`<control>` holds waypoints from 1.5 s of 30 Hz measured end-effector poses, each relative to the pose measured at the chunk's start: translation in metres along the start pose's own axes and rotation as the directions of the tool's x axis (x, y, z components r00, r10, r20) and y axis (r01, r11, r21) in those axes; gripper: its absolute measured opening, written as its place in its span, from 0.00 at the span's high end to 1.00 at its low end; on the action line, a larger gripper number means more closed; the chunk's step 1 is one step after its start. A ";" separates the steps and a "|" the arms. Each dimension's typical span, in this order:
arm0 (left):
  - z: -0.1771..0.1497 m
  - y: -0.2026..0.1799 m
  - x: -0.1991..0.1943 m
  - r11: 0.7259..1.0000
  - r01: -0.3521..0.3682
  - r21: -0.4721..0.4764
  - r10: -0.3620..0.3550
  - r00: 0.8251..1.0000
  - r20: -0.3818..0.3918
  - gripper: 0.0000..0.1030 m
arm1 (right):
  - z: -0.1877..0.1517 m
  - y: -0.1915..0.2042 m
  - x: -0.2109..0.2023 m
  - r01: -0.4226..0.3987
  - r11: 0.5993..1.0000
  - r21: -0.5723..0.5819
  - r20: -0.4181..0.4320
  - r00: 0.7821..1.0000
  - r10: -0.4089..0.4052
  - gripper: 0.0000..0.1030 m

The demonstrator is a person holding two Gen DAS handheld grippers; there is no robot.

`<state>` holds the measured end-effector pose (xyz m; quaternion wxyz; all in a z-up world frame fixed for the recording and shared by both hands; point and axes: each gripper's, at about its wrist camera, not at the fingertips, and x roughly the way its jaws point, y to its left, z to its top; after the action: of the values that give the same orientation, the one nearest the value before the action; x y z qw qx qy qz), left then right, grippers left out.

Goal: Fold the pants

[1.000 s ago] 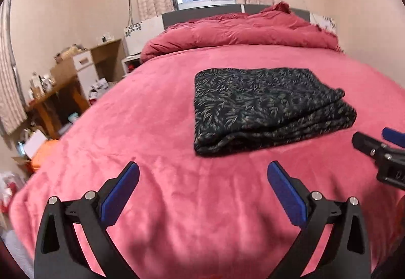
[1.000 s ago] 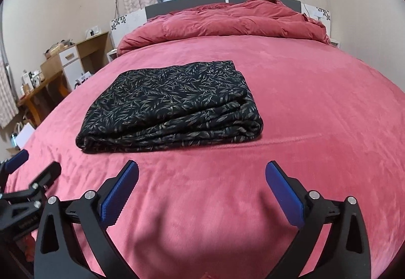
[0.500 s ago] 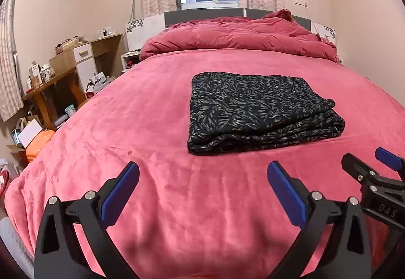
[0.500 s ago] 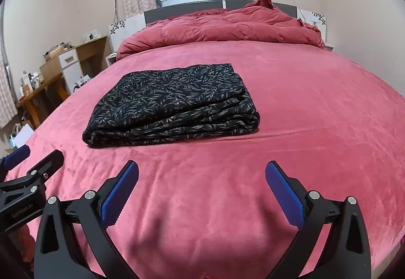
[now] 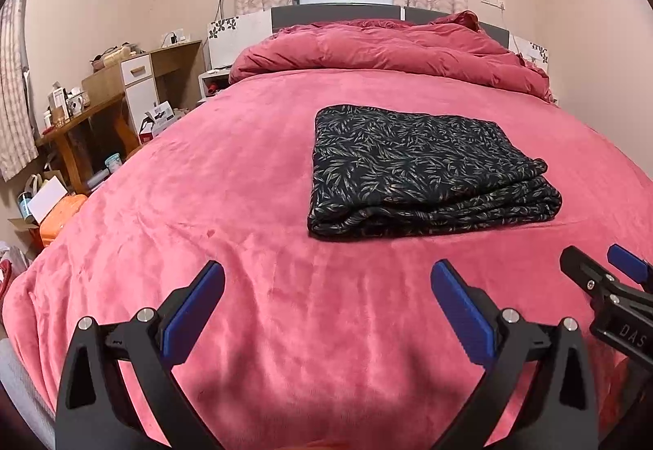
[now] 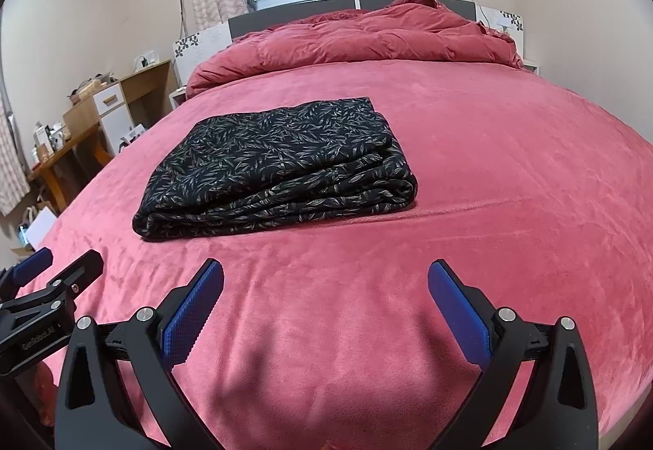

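Pants (image 5: pixel 424 168) look fully folded; nothing seems left. Nearest, the left hand-held gripper (image 5: pixel 326 311) and right hand-held gripper (image 6: pixel 326 311) hover with jaws spread wide, empty. Beyond, the stacked bundle lies mid-bed (image 5: pixel 245 164), before the duvet (image 5: pixel 387 50).

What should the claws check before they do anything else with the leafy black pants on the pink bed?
1. Black leaf-print fabric pants folded into a flat stack: ok.
2. Pants resting fully on the pink plush bed blanket, not hanging off: ok.
3. Left claw open and empty: ok.
4. Right claw open and empty: ok.
5. Both claws apart from the pants, nothing snagged: ok.
6. Layers inside the stack smooth: cannot tell; the near edge shows a few uneven folds.
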<state>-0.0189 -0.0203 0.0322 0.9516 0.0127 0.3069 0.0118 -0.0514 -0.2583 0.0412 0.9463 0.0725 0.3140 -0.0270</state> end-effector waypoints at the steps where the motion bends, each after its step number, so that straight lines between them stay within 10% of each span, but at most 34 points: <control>1: 0.000 0.000 0.000 1.000 0.001 -0.001 -0.001 1.000 -0.001 0.02 | 0.000 0.000 0.000 -0.002 1.000 0.001 -0.001 1.000 0.002 0.04; 45: -0.007 -0.001 0.008 1.000 0.001 -0.002 -0.001 0.999 -0.050 0.02 | -0.001 -0.003 0.005 -0.012 1.000 0.005 -0.027 1.000 0.013 0.04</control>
<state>-0.0165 -0.0214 0.0214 0.9436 0.0115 0.3307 0.0117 -0.0480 -0.2613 0.0374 0.9419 0.0772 0.3262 -0.0209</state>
